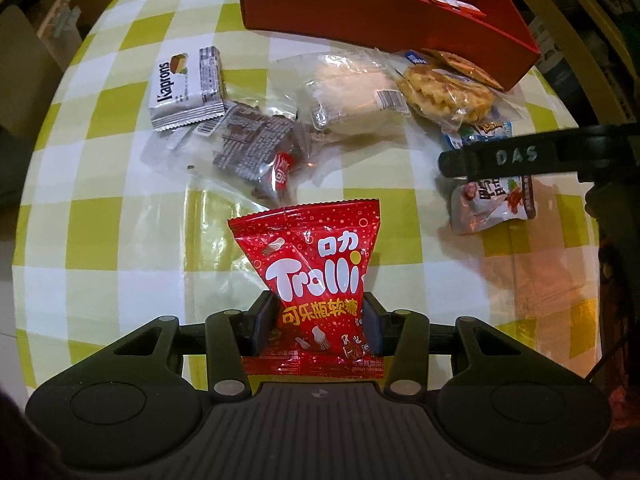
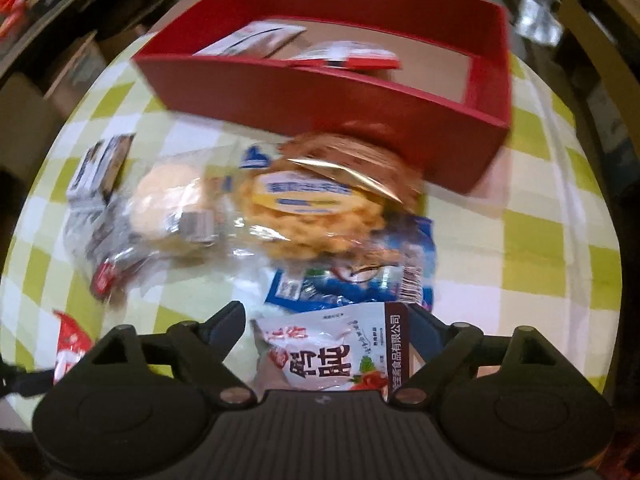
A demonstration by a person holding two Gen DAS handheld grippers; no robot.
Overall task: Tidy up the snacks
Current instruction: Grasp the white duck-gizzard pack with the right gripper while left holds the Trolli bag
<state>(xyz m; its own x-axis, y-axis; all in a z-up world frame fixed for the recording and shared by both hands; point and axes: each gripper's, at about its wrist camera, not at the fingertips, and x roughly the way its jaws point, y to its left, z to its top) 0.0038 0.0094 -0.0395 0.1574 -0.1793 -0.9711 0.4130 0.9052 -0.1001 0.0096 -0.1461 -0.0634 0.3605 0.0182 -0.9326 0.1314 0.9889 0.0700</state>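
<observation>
We count one red box (image 1: 384, 20), two packets (image 2: 304, 46) inside it, seven snack packets (image 1: 188, 88) loose on the counter (image 1: 100, 220), one red candy bag (image 1: 316, 276) apart from them.

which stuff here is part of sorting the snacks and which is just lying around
Part of the job:
- red Trolli bag, held in the left gripper
- white pouch, between the open jaws of the right gripper
- red box
- Kaprons packet, bun, waffle, blue packet

Just lying about:
- checked tablecloth
- cardboard boxes beyond the table
</observation>
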